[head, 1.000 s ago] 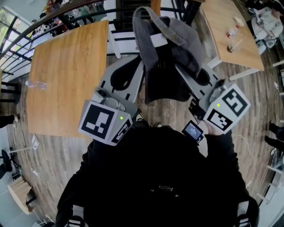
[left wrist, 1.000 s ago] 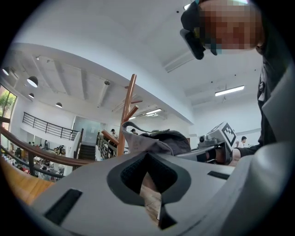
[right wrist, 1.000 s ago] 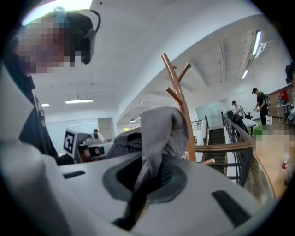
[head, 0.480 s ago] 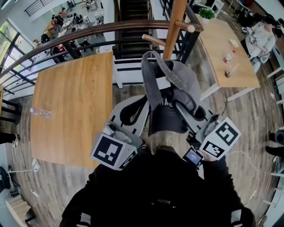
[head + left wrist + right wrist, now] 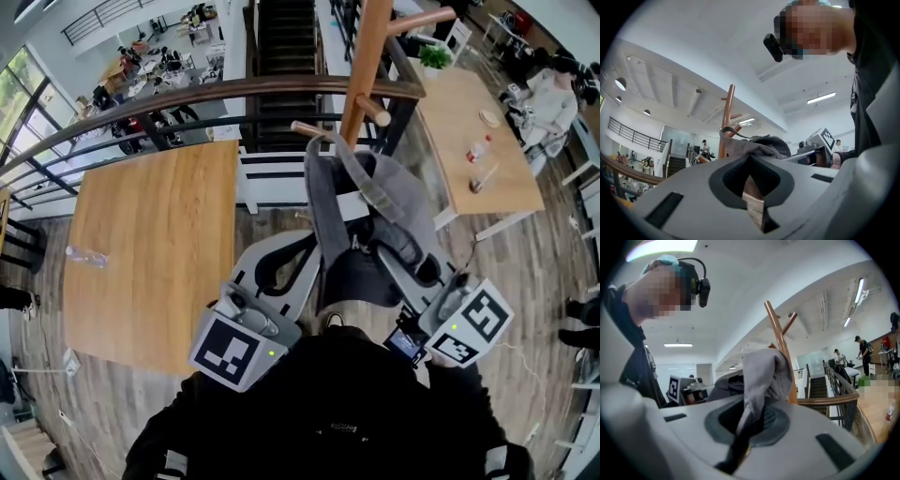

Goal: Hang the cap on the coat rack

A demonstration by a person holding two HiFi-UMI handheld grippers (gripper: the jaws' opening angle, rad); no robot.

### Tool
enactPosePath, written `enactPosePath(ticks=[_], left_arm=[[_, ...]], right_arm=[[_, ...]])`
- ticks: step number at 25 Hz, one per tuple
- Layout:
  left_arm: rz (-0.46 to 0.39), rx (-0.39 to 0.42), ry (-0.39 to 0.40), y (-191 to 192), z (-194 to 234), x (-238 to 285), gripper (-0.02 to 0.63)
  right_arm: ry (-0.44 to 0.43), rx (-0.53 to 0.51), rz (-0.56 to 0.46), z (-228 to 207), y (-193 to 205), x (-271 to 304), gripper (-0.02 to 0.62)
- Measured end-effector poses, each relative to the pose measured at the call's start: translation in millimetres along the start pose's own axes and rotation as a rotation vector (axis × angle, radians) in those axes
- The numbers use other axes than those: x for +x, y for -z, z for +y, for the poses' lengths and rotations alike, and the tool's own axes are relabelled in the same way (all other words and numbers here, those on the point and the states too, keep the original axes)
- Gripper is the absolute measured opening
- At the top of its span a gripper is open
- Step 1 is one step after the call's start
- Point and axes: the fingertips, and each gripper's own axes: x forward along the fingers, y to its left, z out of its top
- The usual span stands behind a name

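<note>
Cap (image 5: 375,202) up in the air, folks, carried between two grippers and not on the rack yet. On the left, the left gripper (image 5: 315,244) has its jaws drawn nearly together and seems to pinch the cap's edge. On the other side the right gripper (image 5: 751,412) is clamped tight on a fold of the grey fabric. The cap's back strap loops up just beside the lowest peg (image 5: 317,131) of the coat rack (image 5: 367,56), and I can't tell whether it touches. So the lift looks done. I'd say what's left is slipping that strap over the peg and letting go with both grippers.

Around the room now: a big wooden table (image 5: 150,244) on the left with a clear bottle (image 5: 84,255) lying on it, a dark curved railing (image 5: 187,94) behind, stairs (image 5: 281,37) dropping away past the rack, a second table (image 5: 469,103) on the right, and a plank floor (image 5: 553,244) underneath
</note>
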Motion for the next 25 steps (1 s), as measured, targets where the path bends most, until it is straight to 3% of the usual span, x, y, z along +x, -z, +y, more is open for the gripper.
enactPosePath(ticks=[12,25], left_arm=[[-0.06,0.06,0.034,-28.9,-7.3,6.7,0.005],[-0.073,0.03,0.047,-31.0,-7.6,20.3,0.005]], right_arm=[[-0.005,-0.019,-0.071,1.5,-27.0,-12.4,0.011],[0.027,0.038,-0.08,-8.0,-25.7,-15.3,0.011]])
